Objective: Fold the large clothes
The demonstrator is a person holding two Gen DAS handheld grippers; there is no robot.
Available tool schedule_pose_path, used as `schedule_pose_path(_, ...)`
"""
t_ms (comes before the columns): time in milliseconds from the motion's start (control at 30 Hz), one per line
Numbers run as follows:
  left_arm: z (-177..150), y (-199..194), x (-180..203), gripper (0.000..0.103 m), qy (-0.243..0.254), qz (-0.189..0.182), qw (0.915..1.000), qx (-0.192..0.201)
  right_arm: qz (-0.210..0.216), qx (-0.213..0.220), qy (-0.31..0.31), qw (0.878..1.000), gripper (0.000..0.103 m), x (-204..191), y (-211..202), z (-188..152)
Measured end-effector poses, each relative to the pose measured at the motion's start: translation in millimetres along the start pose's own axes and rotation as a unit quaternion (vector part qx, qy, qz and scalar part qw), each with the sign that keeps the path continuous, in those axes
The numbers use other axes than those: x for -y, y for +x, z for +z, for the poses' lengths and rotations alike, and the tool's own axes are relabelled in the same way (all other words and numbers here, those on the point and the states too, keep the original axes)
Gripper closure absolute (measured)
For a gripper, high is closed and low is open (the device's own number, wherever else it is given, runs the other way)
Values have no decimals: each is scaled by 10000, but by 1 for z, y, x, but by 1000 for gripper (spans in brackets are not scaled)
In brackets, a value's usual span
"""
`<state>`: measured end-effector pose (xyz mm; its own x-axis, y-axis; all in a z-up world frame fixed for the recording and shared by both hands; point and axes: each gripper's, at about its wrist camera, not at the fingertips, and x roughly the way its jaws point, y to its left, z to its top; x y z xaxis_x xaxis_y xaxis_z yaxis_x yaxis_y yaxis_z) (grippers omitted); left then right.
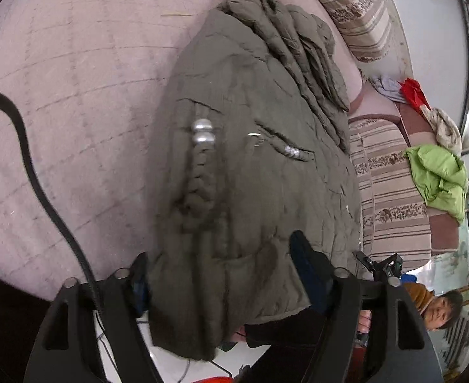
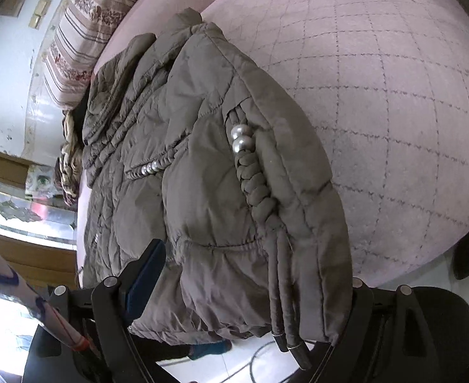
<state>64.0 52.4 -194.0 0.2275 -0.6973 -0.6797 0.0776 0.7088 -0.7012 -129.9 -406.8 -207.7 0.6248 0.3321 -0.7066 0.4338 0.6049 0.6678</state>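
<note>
Olive-grey quilted nylon fills both my views: the padded jacket (image 1: 250, 159) lies on the pink quilted bed cover (image 1: 74, 95), its hem end spilling over the near edge of the bed toward me and its bunched collar end up by the striped cushions (image 1: 359, 16) at the far edge. My left gripper (image 1: 221, 274) stands wide apart with the hem sitting between its 2 fingers, pads not pressing as far as I can see; my right gripper (image 2: 253, 284) is spread just as wide around the same hem, the left pad clear of the cloth and the right finger hidden behind fabric, so nothing is truly held. Risk now: this stuff is puffy and slick, so closing on only the top layer would let the lower layer slide off the edge, and the braided cord (image 2: 256, 185) with its 2 silver beads (image 2: 242, 138) dangles where a finger could snag it. Long axis runs from me straight away across the bed, hem near, collar far, slightly slanted toward the cushions.
</note>
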Motion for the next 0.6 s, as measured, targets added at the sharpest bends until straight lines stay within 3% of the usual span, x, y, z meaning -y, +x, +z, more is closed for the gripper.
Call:
schedule_pose_path(67, -3, 3, 5, 15, 42, 65, 10000, 33, 52, 20, 2, 10000, 14, 0, 0, -5)
schedule_pose_path(200, -8, 12, 28, 14, 218, 783, 9966, 154, 65, 85, -83, 9999, 14, -8, 3, -21)
schedule_pose_path(267, -8, 15, 36, 29, 218, 1106, 9935, 136, -101, 135, -152, 9997, 22, -15, 4, -24)
schedule_pose_path(300, -7, 17, 40, 54, 258, 1308, 9910, 79, -220, 140, -206, 9994, 28, -19, 5, -26)
schedule_pose_path(333, -7, 19, 45, 71, 351, 1565, 9871, -12, -329, 127, -253, 9991, 43, -21, 5, -27)
schedule_pose_path(367, -7, 17, 49, 74, 393, 1632, 9858, -19, -340, 94, -272, 9990, 61, -21, 5, -27)
schedule_pose_path(433, -12, 1, 56, 82, 439, 1583, 9863, 149, -195, 101, -257, 9994, 72, -23, -1, -28)
schedule_pose_path(600, -20, -48, 83, 87, 685, 1441, 9855, 573, 125, 490, -622, 9968, 80, -52, -45, -28)
